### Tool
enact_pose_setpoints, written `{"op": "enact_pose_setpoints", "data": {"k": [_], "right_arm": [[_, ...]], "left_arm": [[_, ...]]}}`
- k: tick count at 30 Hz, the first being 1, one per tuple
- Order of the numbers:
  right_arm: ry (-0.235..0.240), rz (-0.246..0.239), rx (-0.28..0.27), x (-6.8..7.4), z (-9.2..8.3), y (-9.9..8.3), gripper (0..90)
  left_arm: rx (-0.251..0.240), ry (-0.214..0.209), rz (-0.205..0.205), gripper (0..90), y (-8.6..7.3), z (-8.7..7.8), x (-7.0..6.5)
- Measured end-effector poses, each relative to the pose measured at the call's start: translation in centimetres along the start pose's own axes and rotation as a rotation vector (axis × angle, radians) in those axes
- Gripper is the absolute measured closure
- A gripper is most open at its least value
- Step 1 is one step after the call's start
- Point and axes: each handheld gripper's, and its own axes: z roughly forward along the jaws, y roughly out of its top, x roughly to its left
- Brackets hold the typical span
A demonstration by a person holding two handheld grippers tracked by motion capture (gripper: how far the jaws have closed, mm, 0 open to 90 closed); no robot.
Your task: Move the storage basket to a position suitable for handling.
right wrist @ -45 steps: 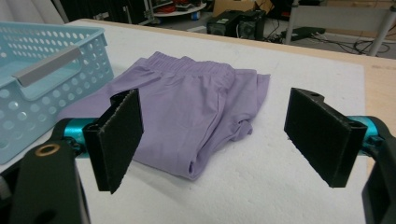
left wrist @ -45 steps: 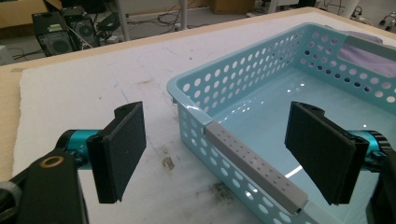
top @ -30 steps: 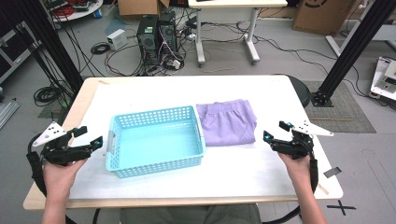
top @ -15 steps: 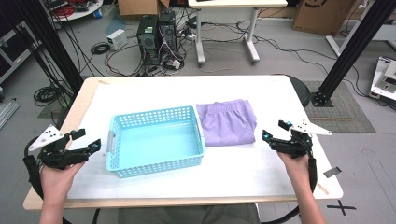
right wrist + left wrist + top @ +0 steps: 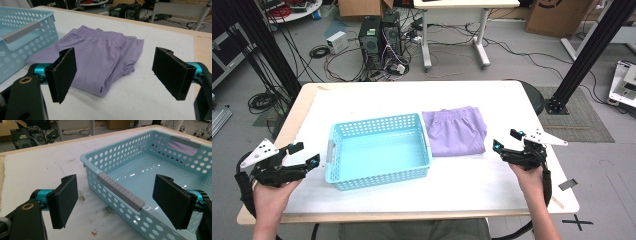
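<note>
Shorts (image 5: 455, 131), folded and lilac, lie flat on the table (image 5: 362, 95) just to the right of the blue basket (image 5: 379, 150), their left edge touching or nearly touching the basket's right wall. The basket is empty. Taking the basket as the landmark, the right gripper (image 5: 508, 147) hovers beyond the shorts on the side away from the basket, near the garment's lower right corner, with its jaws spread wide and nothing between them. In the right gripper view the shorts (image 5: 100, 58) sit straight ahead of the jaws, waistband at the far end and a loose folded corner closest, so the garment's long axis seems to run roughly away from the gripper. The left gripper (image 5: 301, 156) waits off the basket's left end, its jaws also spread and empty; in the left gripper view the basket's grey handle (image 5: 121, 192) lies between and just ahead of them. The right hand is plainly the nearer one to the shorts, and a short reach forward and down would probably bring the near corner between its jaws. The left looks placed to steady the basket.
</note>
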Motion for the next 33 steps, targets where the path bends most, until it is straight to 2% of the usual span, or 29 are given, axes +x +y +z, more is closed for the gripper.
{"op": "enact_pose_setpoints", "data": {"k": [15,23,25,33], "right_arm": [[0.003,-0.002,0.0,0.1,0.1,0.0,19.7],[0.005,-0.011,0.0,0.1,0.2,0.0,19.7],[0.013,-0.004,-0.001,0.2,0.2,0.0,19.7],[0.059,-0.041,-0.007,1.4,0.5,0.3,19.7]], "left_arm": [[0.006,-0.045,-0.011,20.5,-1.9,-1.3,-0.8],[0.003,-0.084,-0.012,20.5,-2.8,-1.9,-1.2],[0.004,-0.091,-0.014,20.5,-3.1,-2.0,-1.3],[0.018,-0.132,-0.002,20.5,-4.2,-1.6,-2.4]]}}
